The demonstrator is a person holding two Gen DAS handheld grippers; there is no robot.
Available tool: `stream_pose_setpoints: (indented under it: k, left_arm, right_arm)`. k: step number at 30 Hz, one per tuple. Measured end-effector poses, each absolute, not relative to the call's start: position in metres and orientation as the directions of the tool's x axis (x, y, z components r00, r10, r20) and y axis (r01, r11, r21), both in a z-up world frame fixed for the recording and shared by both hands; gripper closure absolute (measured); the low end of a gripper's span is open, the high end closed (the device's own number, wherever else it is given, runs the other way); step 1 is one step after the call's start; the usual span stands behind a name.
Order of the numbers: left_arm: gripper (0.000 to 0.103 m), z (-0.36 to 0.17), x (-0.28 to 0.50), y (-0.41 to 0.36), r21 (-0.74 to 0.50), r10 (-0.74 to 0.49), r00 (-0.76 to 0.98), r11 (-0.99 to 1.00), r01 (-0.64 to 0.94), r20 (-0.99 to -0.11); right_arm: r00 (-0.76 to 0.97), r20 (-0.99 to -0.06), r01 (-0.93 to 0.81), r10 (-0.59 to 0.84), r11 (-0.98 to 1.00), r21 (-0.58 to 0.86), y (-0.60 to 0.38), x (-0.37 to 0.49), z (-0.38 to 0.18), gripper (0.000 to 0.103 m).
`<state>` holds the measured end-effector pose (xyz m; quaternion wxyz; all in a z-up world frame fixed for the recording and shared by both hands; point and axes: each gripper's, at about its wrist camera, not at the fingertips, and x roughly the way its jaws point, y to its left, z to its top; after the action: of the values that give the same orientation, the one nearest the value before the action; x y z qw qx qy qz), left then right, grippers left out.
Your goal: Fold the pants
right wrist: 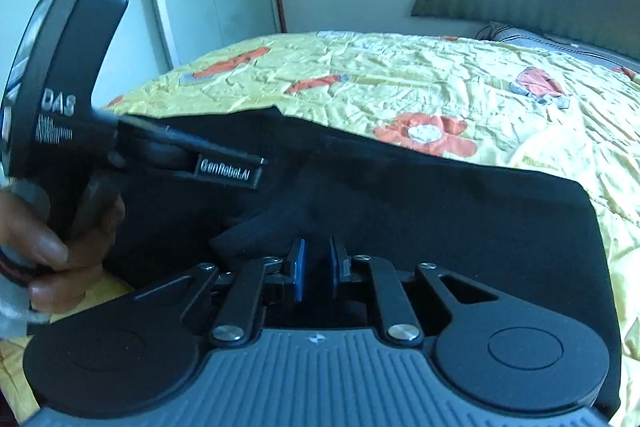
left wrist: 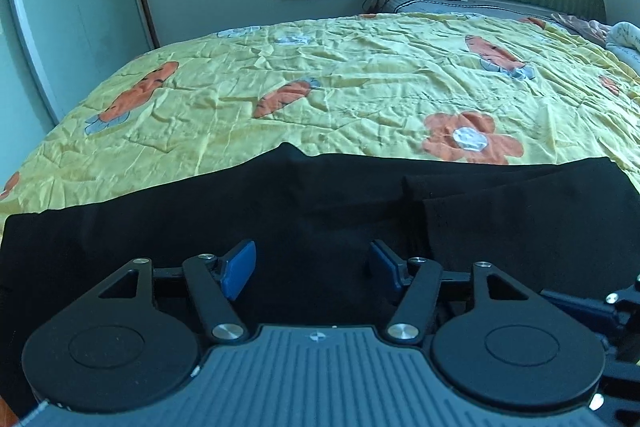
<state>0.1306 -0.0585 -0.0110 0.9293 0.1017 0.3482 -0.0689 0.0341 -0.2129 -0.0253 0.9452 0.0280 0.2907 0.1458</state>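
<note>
- While the yellow flowered bedspread (left wrist: 360,75) lies wide and wrinkled, the black pants (left wrist: 320,211) rest across its near edge, already doubled over at least once, I judge.
- One fold edge shows on the right part; a further fold and smoothing seem left.
- Left gripper (left wrist: 312,265) hovers over the cloth, fingers wide apart, holding nothing.
- Right gripper (right wrist: 316,269) has fingers nearly together; whether cloth is pinched I cannot tell.

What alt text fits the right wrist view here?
The right gripper, its blue pads nearly together, sits low over black pants on a yellow floral bedspread. At left, a hand holds the left gripper.
</note>
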Motion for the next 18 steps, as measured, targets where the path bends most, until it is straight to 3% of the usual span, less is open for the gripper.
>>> stream_pose_setpoints:
  k: [4,8,12,18]
  left_arm:
    - [0.033,-0.01,0.128,-0.055,0.14,-0.049,0.75,0.972,0.187,-0.659]
    - [0.03,-0.01,0.125,-0.052,0.138,-0.041,0.751,0.975,0.175,-0.659]
    - [0.029,-0.01,0.123,-0.05,0.139,-0.035,0.752,0.976,0.166,-0.658]
    - [0.028,-0.012,0.12,-0.048,0.138,-0.032,0.752,0.977,0.163,-0.658]
  right_arm:
    - [0.823,-0.509,-0.208,0.254,0.967,0.147,-0.217,0.026,-0.029,0.063]
    - [0.844,-0.49,-0.17,0.218,0.975,0.142,-0.221,0.022,-0.033,0.062]
    - [0.828,-0.531,-0.138,0.183,0.983,0.124,-0.222,0.025,-0.038,0.062]
    - [0.838,-0.522,-0.127,0.157,0.988,0.093,-0.218,0.021,-0.041,0.056]
